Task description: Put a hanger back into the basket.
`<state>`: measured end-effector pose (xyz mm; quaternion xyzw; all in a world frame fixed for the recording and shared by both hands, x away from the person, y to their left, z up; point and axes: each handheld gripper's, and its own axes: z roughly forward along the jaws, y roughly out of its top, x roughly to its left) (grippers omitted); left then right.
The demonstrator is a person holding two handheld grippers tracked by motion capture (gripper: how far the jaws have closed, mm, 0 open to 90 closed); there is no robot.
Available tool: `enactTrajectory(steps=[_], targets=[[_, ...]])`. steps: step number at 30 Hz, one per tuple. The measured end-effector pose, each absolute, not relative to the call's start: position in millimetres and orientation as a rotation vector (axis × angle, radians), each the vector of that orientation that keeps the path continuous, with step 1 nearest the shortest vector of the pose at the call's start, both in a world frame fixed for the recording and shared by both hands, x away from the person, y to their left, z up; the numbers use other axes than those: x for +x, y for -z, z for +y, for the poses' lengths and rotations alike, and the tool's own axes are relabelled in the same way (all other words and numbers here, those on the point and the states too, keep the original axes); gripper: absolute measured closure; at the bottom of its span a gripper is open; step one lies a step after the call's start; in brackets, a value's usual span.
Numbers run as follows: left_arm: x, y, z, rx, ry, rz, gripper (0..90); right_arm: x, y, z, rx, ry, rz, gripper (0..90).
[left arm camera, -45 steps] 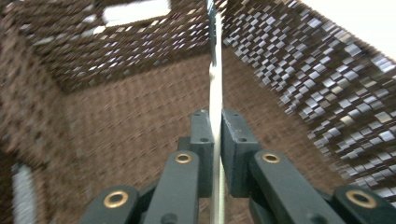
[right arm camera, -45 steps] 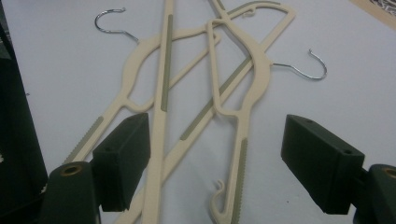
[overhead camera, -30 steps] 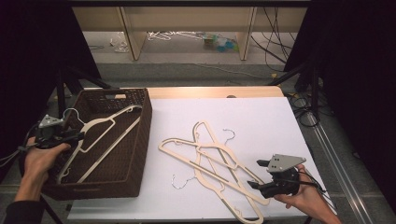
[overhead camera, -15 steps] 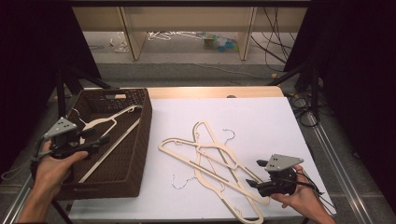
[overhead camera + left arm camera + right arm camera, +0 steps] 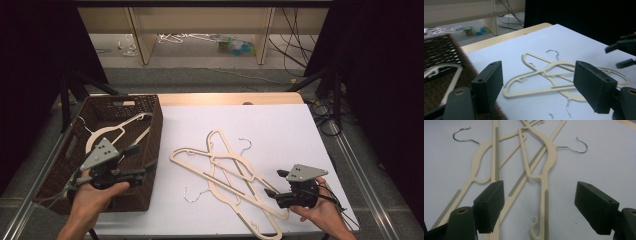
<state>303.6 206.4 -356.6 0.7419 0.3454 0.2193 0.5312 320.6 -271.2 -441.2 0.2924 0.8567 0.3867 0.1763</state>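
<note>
At lower left of the high view, the left gripper (image 5: 139,162) hovers over the dark brown woven basket (image 5: 55,170), fingers released and empty; a cream plastic hanger (image 5: 102,137) lies inside. At centre, a tangle of cream plastic hangers with metal hooks (image 5: 225,172) rests on the white-covered bench (image 5: 280,125). At lower right, the right gripper (image 5: 276,184) hovers just beside them, fingers released.

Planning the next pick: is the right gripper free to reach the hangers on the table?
Probably yes. The right gripper is open, holds nothing, and sits at the near end of the hangers, with nothing between its jaws and them.
</note>
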Motion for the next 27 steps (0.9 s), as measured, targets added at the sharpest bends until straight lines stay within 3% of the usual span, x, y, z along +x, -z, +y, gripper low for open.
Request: enactTrajectory(steps=[9,27], targets=[[285,376,172,1.792,-0.488,0.757,21.3,319,440,-269,0.830,-1.101,2.415,25.1],[275,410,160,1.795,-0.543,0.697,17.7,320,442,-267,0.828,-1.085,2.433,25.1]])
